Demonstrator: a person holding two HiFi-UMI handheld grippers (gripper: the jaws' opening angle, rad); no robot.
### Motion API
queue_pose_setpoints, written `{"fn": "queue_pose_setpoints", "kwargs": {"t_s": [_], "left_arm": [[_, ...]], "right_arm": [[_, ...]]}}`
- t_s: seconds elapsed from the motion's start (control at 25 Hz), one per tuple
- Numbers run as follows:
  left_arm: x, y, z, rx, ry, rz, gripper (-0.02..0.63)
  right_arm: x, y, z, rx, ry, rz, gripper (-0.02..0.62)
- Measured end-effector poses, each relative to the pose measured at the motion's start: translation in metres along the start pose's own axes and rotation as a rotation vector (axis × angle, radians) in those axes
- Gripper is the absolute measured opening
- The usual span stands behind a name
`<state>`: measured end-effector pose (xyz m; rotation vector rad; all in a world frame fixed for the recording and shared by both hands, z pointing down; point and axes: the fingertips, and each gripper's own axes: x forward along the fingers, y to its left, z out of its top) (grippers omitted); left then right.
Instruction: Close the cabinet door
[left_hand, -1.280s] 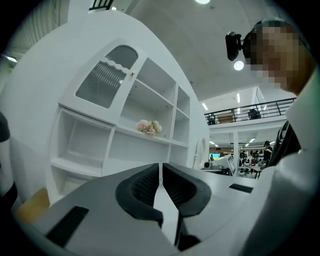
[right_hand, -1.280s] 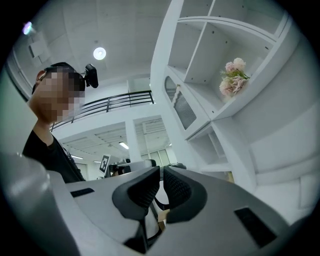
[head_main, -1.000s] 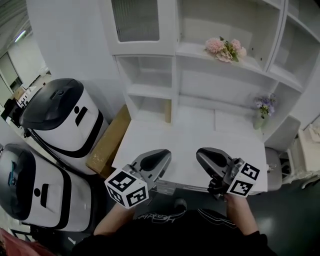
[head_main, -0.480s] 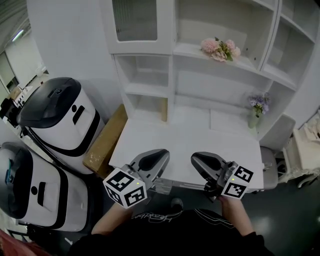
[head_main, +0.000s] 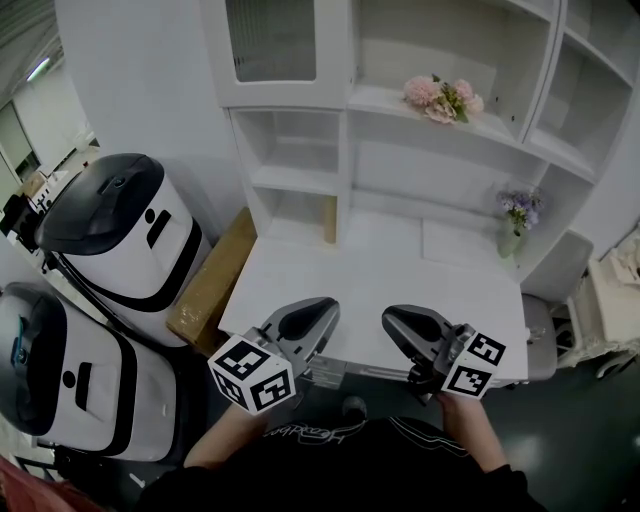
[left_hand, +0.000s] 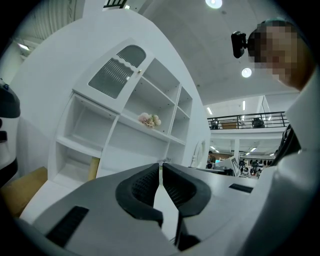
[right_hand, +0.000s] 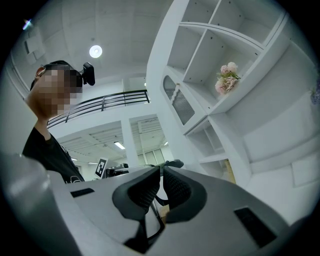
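Left hand-held gripper (head_main: 327, 309) over white desk (head_main: 400, 265)

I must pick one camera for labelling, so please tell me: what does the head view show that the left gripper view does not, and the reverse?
Only the head view: the right gripper, both marker cubes and the grey chair. Only the left gripper view: the ceiling lights, the balcony railing, and the left gripper jaws meeting with nothing between them. Both: the white shelf unit, its glass door and the pink flowers.
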<state>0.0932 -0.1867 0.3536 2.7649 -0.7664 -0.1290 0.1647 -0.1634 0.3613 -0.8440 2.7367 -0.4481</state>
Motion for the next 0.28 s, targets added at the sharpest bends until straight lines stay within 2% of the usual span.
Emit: {"fn": "queue_pose_setpoints", "kwargs": {"t_s": [0.28], "left_arm": [[0.0097,0.0022,-0.0046,-0.009,0.013,-0.003,0.038]], "right_arm": [[0.0008,-0.0094,0.0007,0.007,0.003,-0.002,0.048]]}}
